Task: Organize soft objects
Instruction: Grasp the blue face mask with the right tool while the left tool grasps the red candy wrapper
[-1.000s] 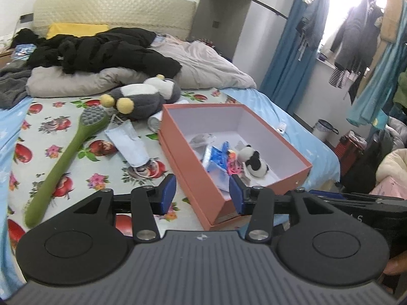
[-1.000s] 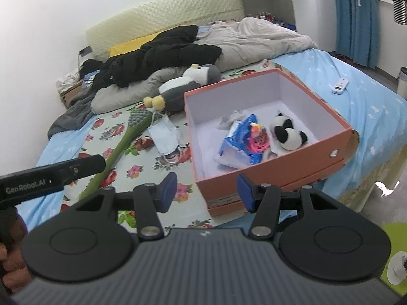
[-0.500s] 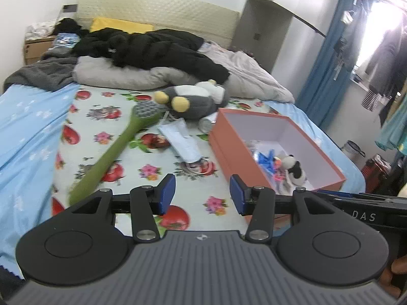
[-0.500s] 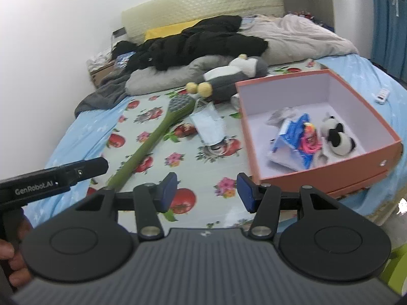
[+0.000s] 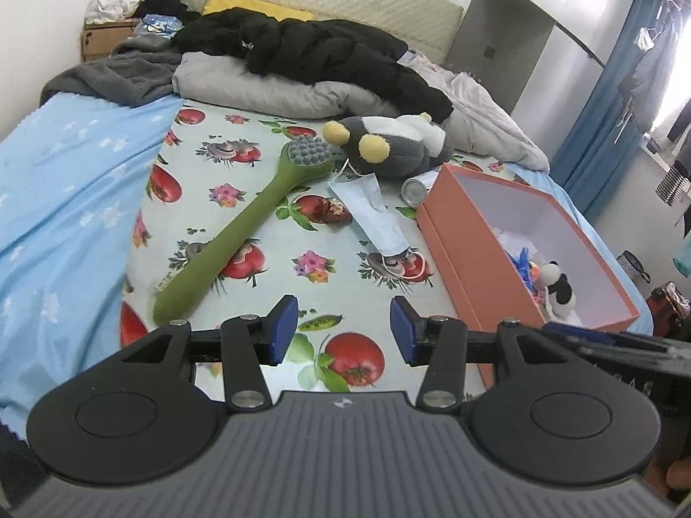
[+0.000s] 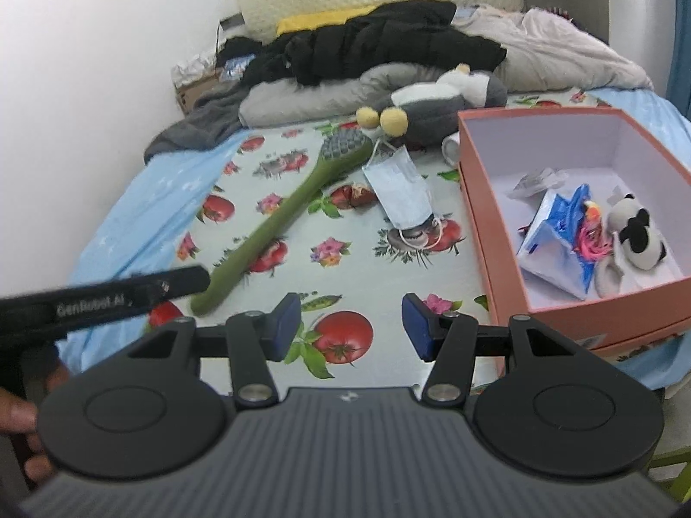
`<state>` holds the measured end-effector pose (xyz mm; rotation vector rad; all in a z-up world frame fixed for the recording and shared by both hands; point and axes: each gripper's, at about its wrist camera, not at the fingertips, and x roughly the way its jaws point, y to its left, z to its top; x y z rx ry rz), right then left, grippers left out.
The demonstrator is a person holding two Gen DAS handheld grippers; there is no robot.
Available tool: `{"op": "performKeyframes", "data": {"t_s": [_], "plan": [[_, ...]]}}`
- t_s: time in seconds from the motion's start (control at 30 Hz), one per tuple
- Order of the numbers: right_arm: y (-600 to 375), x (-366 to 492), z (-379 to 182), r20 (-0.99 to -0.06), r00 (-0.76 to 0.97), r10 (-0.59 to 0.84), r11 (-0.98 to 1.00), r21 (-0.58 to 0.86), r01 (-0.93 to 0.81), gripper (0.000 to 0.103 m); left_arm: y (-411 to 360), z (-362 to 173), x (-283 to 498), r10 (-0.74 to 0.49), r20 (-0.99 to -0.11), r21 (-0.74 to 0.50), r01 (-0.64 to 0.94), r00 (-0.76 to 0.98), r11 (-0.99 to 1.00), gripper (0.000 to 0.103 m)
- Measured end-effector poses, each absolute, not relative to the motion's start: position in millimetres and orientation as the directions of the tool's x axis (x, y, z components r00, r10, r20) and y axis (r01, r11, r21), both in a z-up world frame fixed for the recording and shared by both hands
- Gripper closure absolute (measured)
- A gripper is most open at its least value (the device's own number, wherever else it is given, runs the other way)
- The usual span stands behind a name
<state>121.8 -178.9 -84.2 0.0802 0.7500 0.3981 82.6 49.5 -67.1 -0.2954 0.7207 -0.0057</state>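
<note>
While both grippers (image 5: 344, 330) (image 6: 350, 327) are hovering open and empty over the bedsheet (image 5: 276, 267), the mask (image 5: 375, 211) is lying beside the box (image 5: 470, 250), risking a snagged loop.

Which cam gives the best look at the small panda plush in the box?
Right wrist. It looks down into the orange box, so the panda plush shows whole beside the blue packet. From the left wrist, the box's near wall hides the lower part of the plush.
</note>
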Motion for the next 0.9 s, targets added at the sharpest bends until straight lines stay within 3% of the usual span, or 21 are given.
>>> {"op": "performKeyframes", "data": {"t_s": [0.47, 0.57, 0.9], "plan": [[-141, 238, -142, -0.679, 0.659, 0.324, 0.935, 0.121, -0.335, 0.048, 66, -142, 239, -0.14, -0.717, -0.275, -0.093, 0.683, 0.957, 0.049], [-134, 262, -151, -0.677, 0.665, 0.314, 0.937, 0.11, -0.331, 0.048, 71, -154, 269, -0.146, -0.723, -0.286, -0.1, 0.676, 0.953, 0.042], [-114, 317, -187, -0.709, 0.648, 0.279, 0.939, 0.058, -0.34, 0.048, 76, -179, 350, -0.174, -0.726, -0.306, -0.086, 0.665, 0.948, 0.034]]}}
